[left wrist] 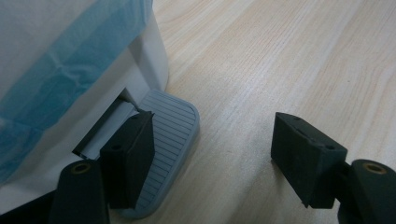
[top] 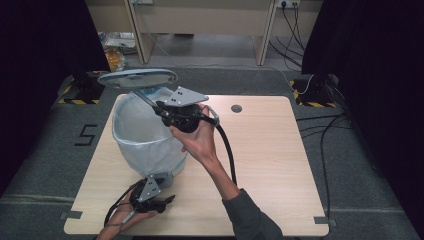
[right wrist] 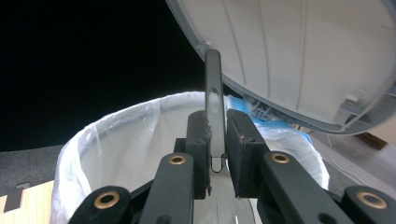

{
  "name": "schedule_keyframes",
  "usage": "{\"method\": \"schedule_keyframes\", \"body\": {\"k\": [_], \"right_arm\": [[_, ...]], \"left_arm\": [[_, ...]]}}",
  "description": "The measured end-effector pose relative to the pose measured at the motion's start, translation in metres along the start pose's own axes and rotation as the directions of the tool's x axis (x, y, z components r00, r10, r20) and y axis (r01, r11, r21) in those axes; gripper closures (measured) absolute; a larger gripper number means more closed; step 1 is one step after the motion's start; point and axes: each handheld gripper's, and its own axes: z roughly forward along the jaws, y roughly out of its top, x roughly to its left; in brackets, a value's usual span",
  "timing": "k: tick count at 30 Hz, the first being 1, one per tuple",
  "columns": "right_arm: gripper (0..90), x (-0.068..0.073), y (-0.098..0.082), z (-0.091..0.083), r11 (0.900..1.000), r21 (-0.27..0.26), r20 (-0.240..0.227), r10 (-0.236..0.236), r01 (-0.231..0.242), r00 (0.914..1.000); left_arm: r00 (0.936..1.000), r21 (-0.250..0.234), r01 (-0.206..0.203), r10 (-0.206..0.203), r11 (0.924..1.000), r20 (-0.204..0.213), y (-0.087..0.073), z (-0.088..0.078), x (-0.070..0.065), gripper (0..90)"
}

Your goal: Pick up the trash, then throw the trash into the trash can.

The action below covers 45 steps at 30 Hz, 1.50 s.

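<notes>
A white pedal bin (top: 150, 150) lined with a white and blue bag (right wrist: 116, 135) stands on the left of the wooden table (top: 270, 150). Its grey lid (top: 137, 78) is raised, and the right gripper view looks up at the lid's underside (right wrist: 299, 56). My right gripper (top: 161, 107) (right wrist: 217, 126) is over the bin's far rim, shut on a thin flat grey strip (right wrist: 213, 84) whose tip reaches the lid's edge. My left gripper (top: 166, 190) (left wrist: 212, 135) is open at the bin's foot. One of its jaws rests on the ribbed grey pedal (left wrist: 170, 121); the other is over bare table.
The table has a round cable hole (top: 236, 108) near its far edge. The right gripper's cable (top: 227, 150) trails across the middle of the table. Dark curtains stand on both sides, cables (top: 325, 130) lie on the floor at right, and a desk frame (top: 200, 30) is behind.
</notes>
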Motion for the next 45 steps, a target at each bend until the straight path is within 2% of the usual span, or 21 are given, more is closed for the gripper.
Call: {"method": "schedule_keyframes", "body": {"k": [20,36,37,40,41,43,45], "right_arm": [[79.6,0.005,0.005,0.02,1.0,0.016,-0.027,-0.011,0.011,0.9996],[79.1,0.004,0.003,0.03,0.999,0.043,-0.026,-0.008,0.009,0.9996],[71.1,0.003,0.001,0.032,0.999,0.05,-0.039,0.0,0.002,0.9993],[67.8,0.002,0.0,0.032,0.999,0.05,-0.036,0.005,-0.004,0.9993],[62.3,0.002,0.0,0.031,0.999,0.053,-0.03,0.013,-0.012,0.9995],[60.3,0.002,0.0,0.029,0.999,0.049,-0.026,0.026,-0.025,0.9993],[59.3,0.001,-0.001,0.028,0.999,0.046,-0.028,0.019,-0.017,0.9994]], "left_arm": [[1.0,0.0,-0.002,0.002,1.0,0.0,0.0,0.0,0.0,30.2],[1.0,0.001,-0.004,0.004,1.0,-0.002,0.0,0.0,0.0,30.2],[1.0,0.001,-0.004,0.004,1.0,-0.003,0.0,0.0,0.0,30.2],[1.0,0.0,-0.002,0.002,1.0,0.0,0.0,0.0,0.0,30.2],[1.0,0.002,-0.004,0.004,1.0,0.0,0.0,0.0,0.0,30.2],[1.0,0.0,-0.004,0.004,1.0,-0.003,0.0,0.0,0.0,30.2],[1.0,0.0,-0.004,0.004,1.0,-0.003,0.0,0.0,0.0,30.2]]}}
